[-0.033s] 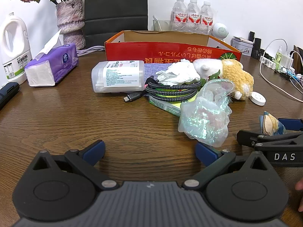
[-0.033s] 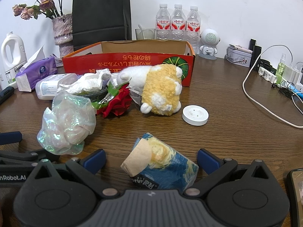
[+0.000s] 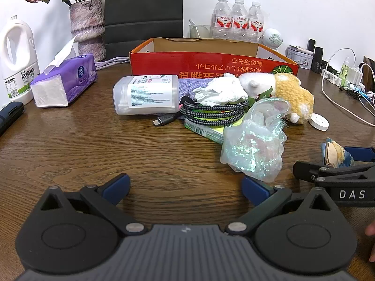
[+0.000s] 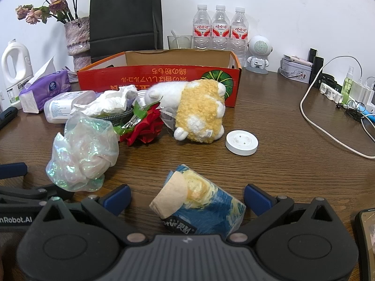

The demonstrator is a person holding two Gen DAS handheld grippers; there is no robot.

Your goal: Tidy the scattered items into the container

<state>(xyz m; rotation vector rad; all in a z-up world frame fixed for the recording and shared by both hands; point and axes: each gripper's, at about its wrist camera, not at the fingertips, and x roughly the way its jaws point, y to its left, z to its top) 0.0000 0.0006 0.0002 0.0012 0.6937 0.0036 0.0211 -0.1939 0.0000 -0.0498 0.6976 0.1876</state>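
A red cardboard box [image 3: 211, 63] stands open at the back of the wooden table. In front of it lie a swab container [image 3: 145, 96], a coiled cable [image 3: 211, 114] with crumpled tissue [image 3: 220, 91] on it, a red flower [image 4: 143, 128], a yellow-white plush toy [image 4: 199, 112], a white disc [image 4: 241, 141] and an iridescent plastic bag [image 3: 253, 149]. My left gripper [image 3: 185, 187] is open over bare wood, left of that bag. My right gripper [image 4: 187, 196] is open, and a blue tissue pack [image 4: 206, 206] lies between its jaws, unpressed.
A purple tissue box [image 3: 63, 84], a white jug [image 3: 16, 56] and a vase [image 3: 86, 28] stand at the left. Water bottles [image 3: 239, 21] line the wall. White cables and a power strip [image 4: 328, 89] lie at the right. A phone [image 4: 365, 241] sits beside my right gripper.
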